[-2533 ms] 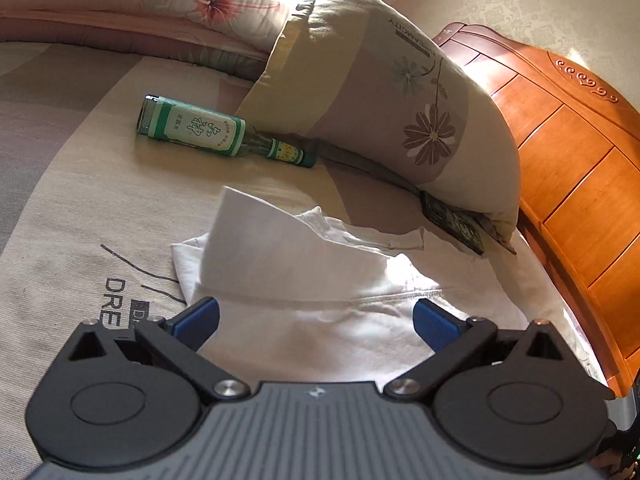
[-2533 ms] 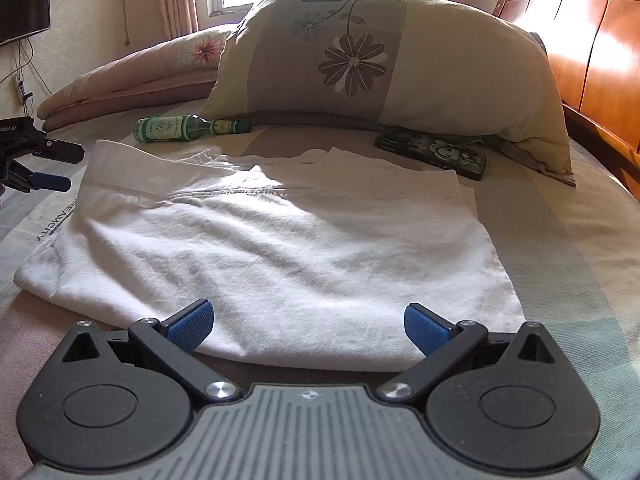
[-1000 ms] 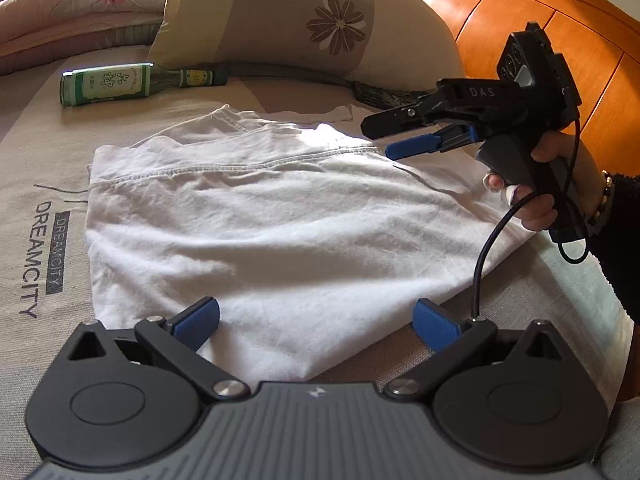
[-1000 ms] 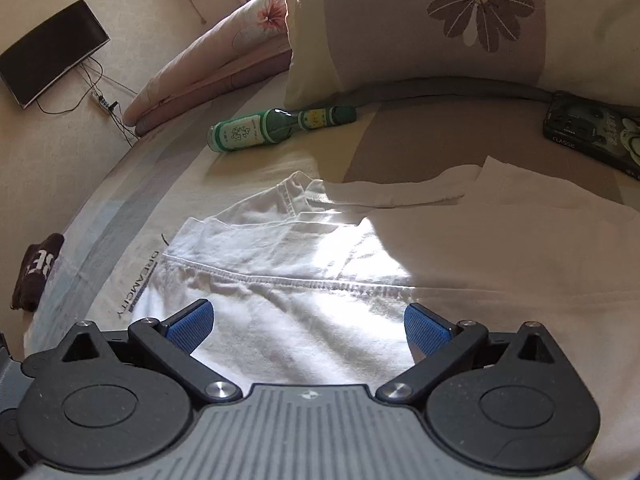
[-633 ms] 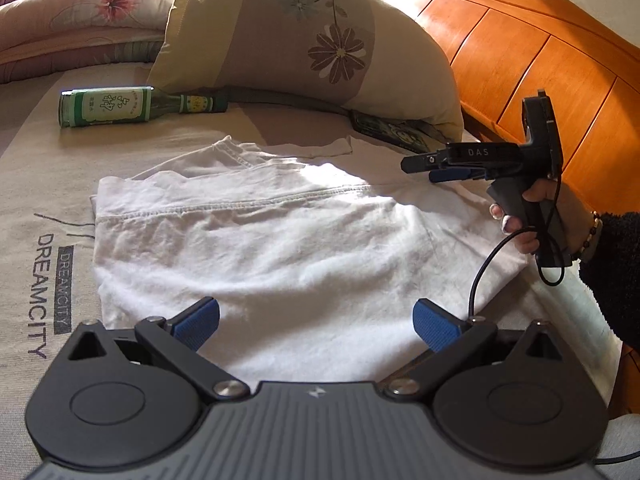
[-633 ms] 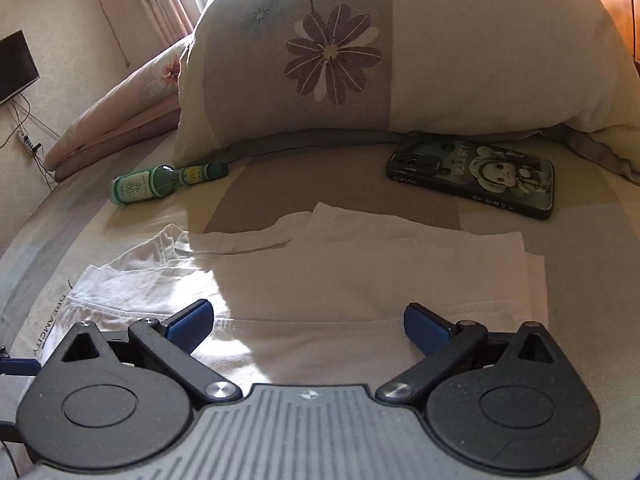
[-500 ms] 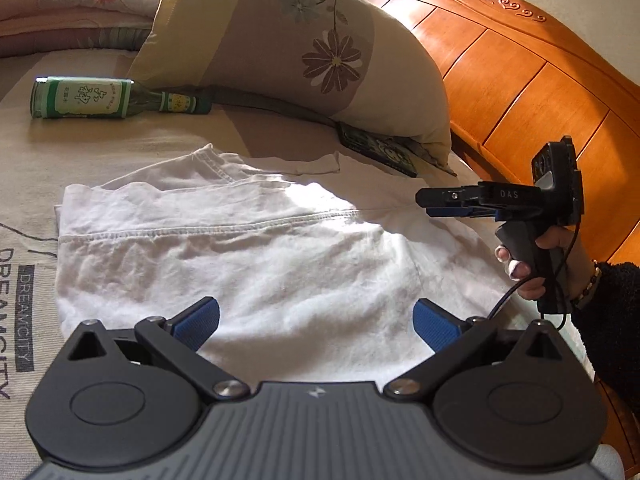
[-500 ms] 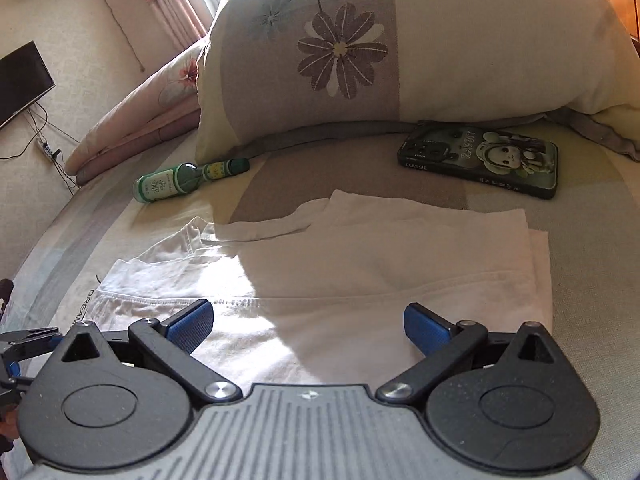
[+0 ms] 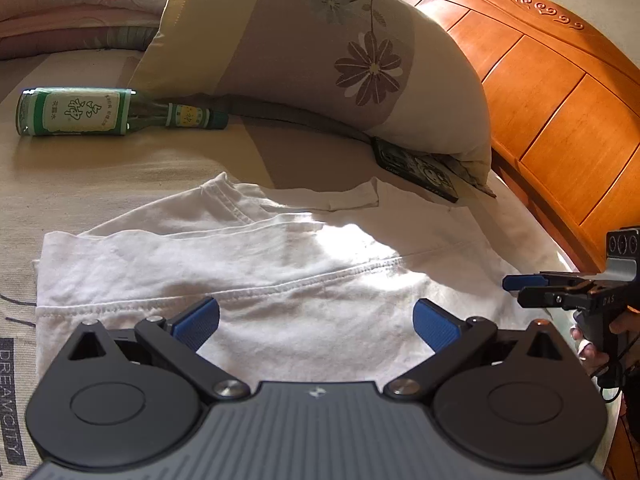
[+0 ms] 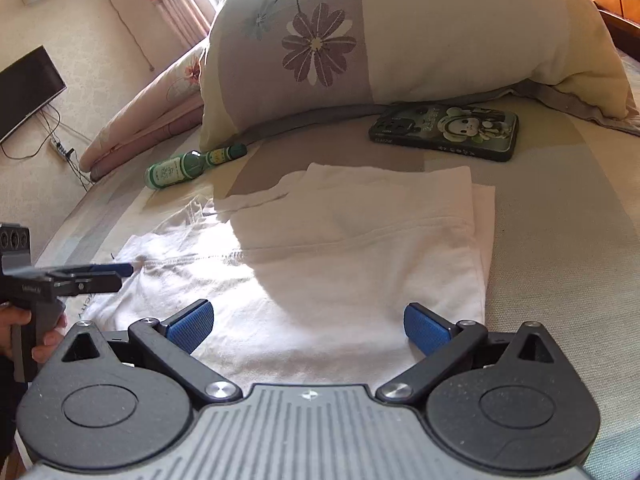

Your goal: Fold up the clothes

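A white garment (image 9: 260,264) lies partly folded and flat on the bed, its hem seam running across the middle; the right wrist view shows the same garment (image 10: 360,248) with its squared right edge. My left gripper (image 9: 316,322) hovers open over the garment's near edge, nothing between its blue pads. My right gripper (image 10: 306,324) is open too, low over the near edge on the garment's right side. Each gripper shows in the other's view, the right gripper (image 9: 528,292) at the garment's right edge and the left gripper (image 10: 116,274) at its left edge, each held by a hand.
A green glass bottle (image 9: 80,112) lies on its side beyond the garment. A big flowered pillow (image 9: 320,60) leans on the wooden headboard (image 9: 560,92). A phone in a cartoon case (image 10: 444,130) lies below the pillow. A pink quilt (image 9: 60,8) sits far left.
Both grippers have dropped closer to the garment's near edge and stayed open. The right gripper moved from the garment's far right corner down to its near right side.
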